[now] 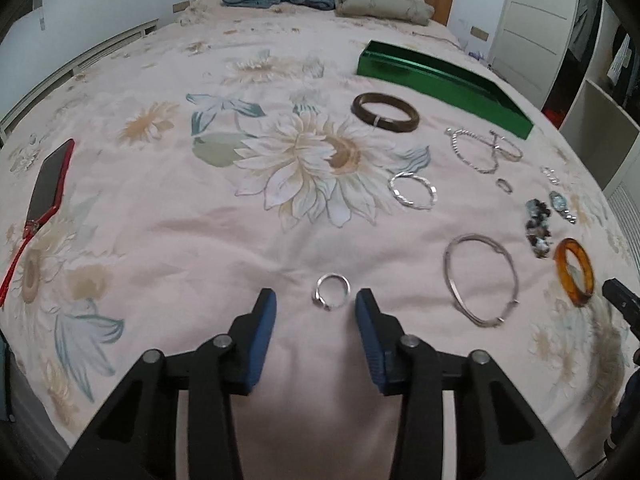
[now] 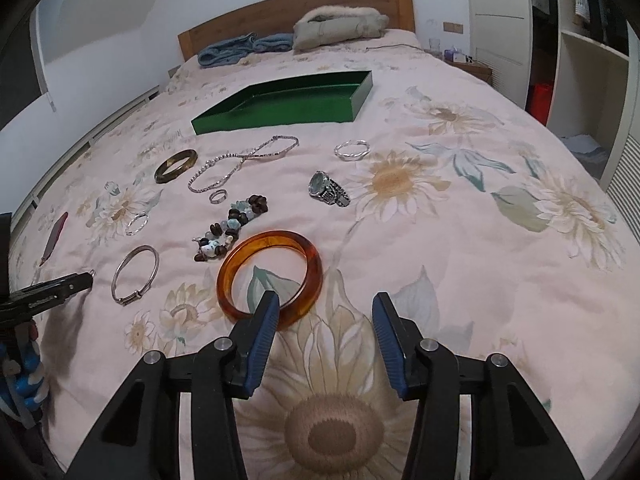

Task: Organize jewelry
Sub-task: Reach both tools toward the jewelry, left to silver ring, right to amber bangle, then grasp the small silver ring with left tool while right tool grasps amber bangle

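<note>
So my left hand-held gripper (image 1: 316, 306) is spread wide with nothing in it, and a small silver ring (image 1: 331, 291) sits on the bed (image 1: 180, 240) right between the two tips, not touching either as far as I can see. Right hand-held gripper (image 2: 325, 312) is just as wide open and also empty; its left tip overlaps the near rim of the amber bangle (image 2: 270, 276), can't tell if it's actually touching.

Going further out on the right wrist cam: thin silver bangle (image 2: 135, 274) off to the left, beaded bracelet (image 2: 230, 228) just behind the amber one, tiny ring (image 2: 218, 196) past that, and a wristwatch (image 2: 328, 189) over to the right. Then a silver chain necklace (image 2: 244, 162), a dark brown bangle (image 2: 176, 166) and a twisted silver bangle (image 2: 352, 149).

Behind all that is the green tray (image 2: 280, 118), the only container here. What I can see of its inside is bare green, though the near wall hides part of the floor. All the jewelry is lying loose on the floral bedspread.
</note>
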`<action>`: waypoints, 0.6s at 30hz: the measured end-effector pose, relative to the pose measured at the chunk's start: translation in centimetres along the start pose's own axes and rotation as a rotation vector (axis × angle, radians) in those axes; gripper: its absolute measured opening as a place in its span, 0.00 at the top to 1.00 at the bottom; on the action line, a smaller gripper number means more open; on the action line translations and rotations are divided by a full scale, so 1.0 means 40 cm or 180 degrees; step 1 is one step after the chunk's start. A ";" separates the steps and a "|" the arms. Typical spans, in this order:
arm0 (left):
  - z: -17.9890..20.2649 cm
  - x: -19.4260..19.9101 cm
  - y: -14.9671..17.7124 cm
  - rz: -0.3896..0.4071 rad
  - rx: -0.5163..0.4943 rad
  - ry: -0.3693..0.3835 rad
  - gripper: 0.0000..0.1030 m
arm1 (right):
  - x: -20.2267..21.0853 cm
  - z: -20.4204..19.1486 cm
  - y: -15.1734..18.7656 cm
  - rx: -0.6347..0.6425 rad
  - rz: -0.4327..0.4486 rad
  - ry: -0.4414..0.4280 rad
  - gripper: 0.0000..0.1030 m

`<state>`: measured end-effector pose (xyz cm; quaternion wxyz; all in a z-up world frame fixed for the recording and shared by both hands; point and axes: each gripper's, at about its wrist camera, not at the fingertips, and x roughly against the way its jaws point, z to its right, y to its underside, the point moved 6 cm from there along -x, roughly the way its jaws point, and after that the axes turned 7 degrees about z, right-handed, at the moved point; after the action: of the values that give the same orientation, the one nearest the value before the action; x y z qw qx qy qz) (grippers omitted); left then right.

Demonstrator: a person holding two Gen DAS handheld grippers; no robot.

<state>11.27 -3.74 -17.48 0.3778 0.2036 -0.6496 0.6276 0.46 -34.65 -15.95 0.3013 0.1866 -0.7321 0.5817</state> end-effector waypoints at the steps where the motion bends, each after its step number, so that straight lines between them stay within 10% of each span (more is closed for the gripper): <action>1: 0.000 -0.008 -0.002 -0.0008 -0.0001 0.0002 0.62 | -0.010 -0.001 -0.002 -0.0004 -0.0018 -0.0012 0.54; 8: 0.019 -0.044 -0.001 -0.0047 -0.0123 0.0071 0.82 | -0.085 -0.018 -0.020 0.0041 -0.0158 -0.0081 0.69; 18: 0.039 -0.050 -0.003 0.0000 -0.0282 -0.0010 0.82 | -0.166 -0.026 -0.017 0.0092 -0.0329 -0.0105 0.72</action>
<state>12.26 -5.71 -18.77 0.3854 0.1878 -0.6773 0.5979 6.08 -34.31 -19.66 0.3161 0.2380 -0.7179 0.5728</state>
